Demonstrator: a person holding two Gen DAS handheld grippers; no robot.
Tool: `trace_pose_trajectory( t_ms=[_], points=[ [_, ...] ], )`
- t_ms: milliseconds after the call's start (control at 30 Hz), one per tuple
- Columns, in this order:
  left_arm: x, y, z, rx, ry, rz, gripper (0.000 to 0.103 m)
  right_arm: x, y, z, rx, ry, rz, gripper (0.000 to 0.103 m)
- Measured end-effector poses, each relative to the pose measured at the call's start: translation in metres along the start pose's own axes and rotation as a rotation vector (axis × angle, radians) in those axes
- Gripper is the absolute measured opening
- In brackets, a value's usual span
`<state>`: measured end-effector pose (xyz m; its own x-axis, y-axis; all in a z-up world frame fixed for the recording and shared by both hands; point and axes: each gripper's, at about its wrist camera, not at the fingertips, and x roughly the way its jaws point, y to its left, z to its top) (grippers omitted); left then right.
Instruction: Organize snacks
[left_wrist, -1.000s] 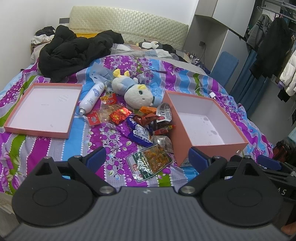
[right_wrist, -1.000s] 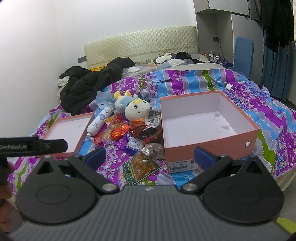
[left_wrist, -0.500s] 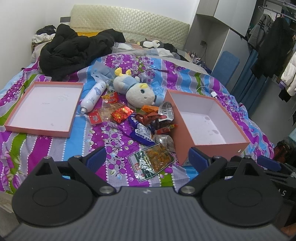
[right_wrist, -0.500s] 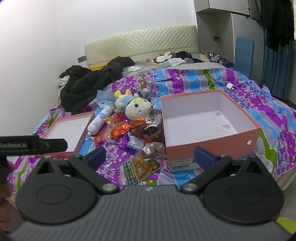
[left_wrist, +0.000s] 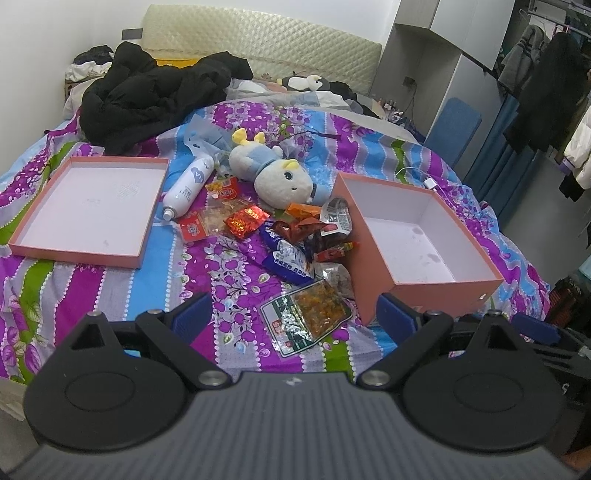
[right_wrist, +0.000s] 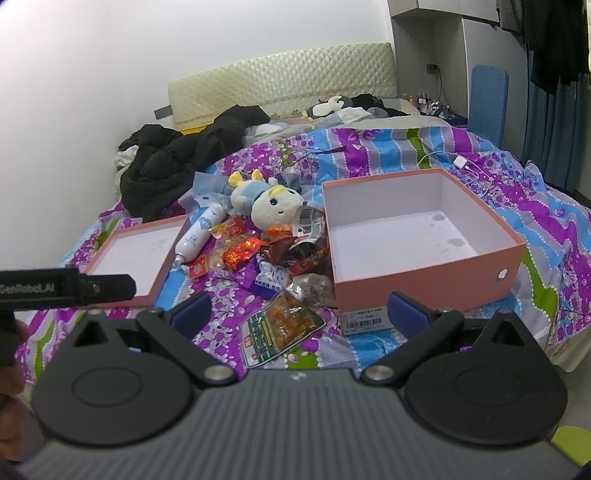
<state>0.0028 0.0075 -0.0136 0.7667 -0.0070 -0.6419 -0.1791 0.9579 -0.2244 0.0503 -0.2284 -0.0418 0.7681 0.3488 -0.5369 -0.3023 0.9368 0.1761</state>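
Observation:
Several snack packets lie in a heap (left_wrist: 295, 236) (right_wrist: 280, 258) on the bed, left of an empty pink box (left_wrist: 424, 284) (right_wrist: 428, 280). A clear packet with orange snacks (left_wrist: 310, 314) (right_wrist: 280, 328) lies nearest to me. My left gripper (left_wrist: 293, 317) hangs open above the bed's near edge, nothing between its blue fingertips. My right gripper (right_wrist: 297, 314) is open too and holds nothing. The pink lid (left_wrist: 88, 206) (right_wrist: 129, 254) lies upside down at the left.
A plush toy (left_wrist: 277, 173) (right_wrist: 266, 199) and a white bottle (left_wrist: 188, 184) (right_wrist: 201, 232) lie behind the snacks. A black coat (left_wrist: 155, 92) is piled near the headboard. A charger cable (right_wrist: 461, 162) lies past the box. The left gripper's body (right_wrist: 62, 288) juts in at the left edge.
Both cameras have moved slightly forward and lower toward the bed, so the box and snacks sit a little nearer. Nothing on the bed has moved.

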Motion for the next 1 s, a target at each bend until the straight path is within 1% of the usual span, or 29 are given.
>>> trace_pose_trajectory(
  t_ms=[200, 367, 633, 700, 800, 833, 867, 933, 1000],
  points=[
    [0.004, 0.004, -0.001, -0.004, 0.005, 0.0, 0.097, 0.007, 0.001, -0.003, -0.001, 0.009, -0.003, 0.103],
    [0.019, 0.012, -0.002, -0.013, 0.019, 0.009, 0.097, 0.021, 0.001, -0.009, 0.0, 0.034, -0.008, 0.103],
    [0.049, 0.025, 0.0, -0.025, 0.047, 0.022, 0.097, 0.052, 0.005, -0.016, 0.003, 0.081, -0.023, 0.103],
    [0.06, 0.031, 0.001, -0.033, 0.051, 0.028, 0.097, 0.062, 0.005, -0.017, 0.006, 0.097, -0.015, 0.103],
    [0.078, 0.043, 0.005, -0.042, 0.053, 0.049, 0.097, 0.076, 0.009, -0.021, -0.001, 0.097, -0.007, 0.103],
    [0.086, 0.048, 0.007, -0.041, 0.05, 0.052, 0.097, 0.083, 0.011, -0.022, -0.003, 0.101, -0.014, 0.102],
    [0.092, 0.052, 0.009, -0.039, 0.051, 0.054, 0.097, 0.089, 0.012, -0.023, -0.006, 0.109, -0.009, 0.097],
    [0.108, 0.06, 0.014, -0.032, 0.057, 0.068, 0.097, 0.102, 0.016, -0.025, -0.018, 0.129, 0.018, 0.096],
    [0.123, 0.068, 0.019, -0.023, 0.071, 0.077, 0.097, 0.115, 0.022, -0.027, -0.041, 0.145, 0.044, 0.091]
  ],
)
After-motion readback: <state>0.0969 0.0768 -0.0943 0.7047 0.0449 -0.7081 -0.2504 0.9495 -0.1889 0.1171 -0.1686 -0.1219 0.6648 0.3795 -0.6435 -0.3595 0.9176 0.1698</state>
